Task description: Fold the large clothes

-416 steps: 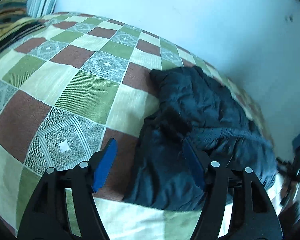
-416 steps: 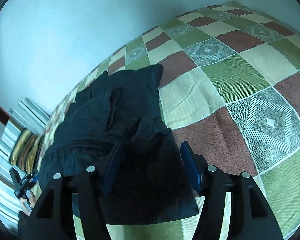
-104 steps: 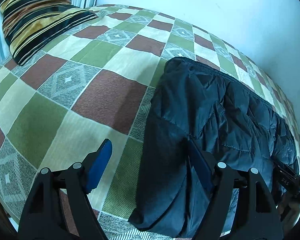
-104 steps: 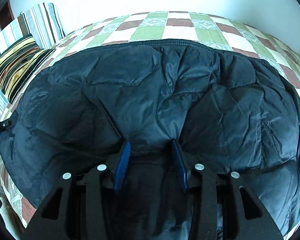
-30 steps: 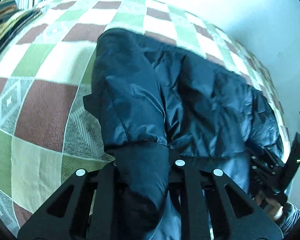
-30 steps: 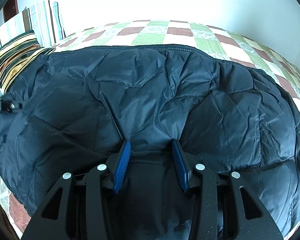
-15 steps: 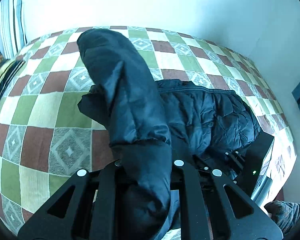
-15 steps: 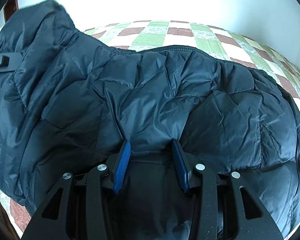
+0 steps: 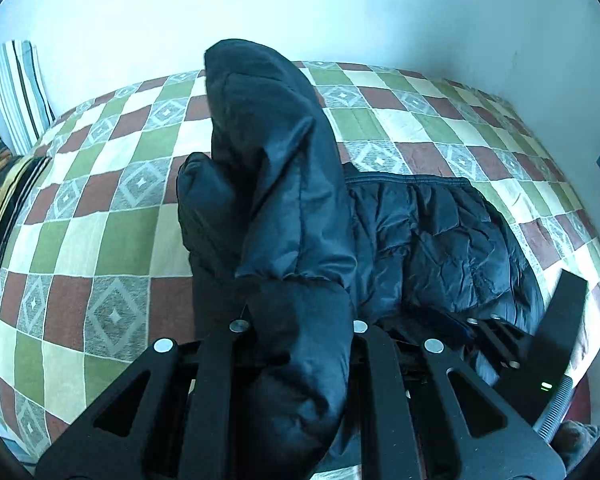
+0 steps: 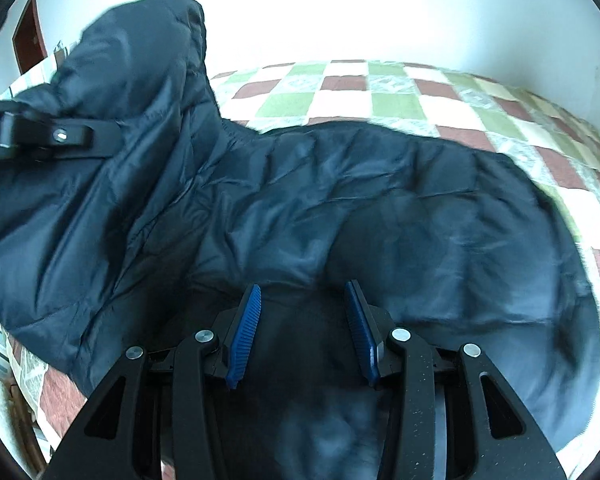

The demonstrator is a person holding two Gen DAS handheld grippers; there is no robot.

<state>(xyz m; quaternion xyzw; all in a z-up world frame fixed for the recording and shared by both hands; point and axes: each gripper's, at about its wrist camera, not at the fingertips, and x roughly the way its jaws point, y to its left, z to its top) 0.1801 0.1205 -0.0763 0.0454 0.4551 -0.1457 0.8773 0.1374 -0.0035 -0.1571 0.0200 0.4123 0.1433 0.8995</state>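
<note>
On the checked bedspread [image 9: 112, 236] we lift the jacket [image 9: 432, 236], left gripper [image 9: 296, 322] clamped on its sleeve, right gripper [image 10: 302, 320] pinching its near edge at lower centre, ready to fold across.

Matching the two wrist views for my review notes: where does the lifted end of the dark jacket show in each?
Left wrist: lifted jacket end at centre, rising from the left gripper.
Right wrist: upper left, beside the left gripper.
Shared landmark: checked bedspread.

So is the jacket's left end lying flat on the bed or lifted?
Lifted. The left gripper is shut on the jacket, whose end stands above the bedspread.
</note>
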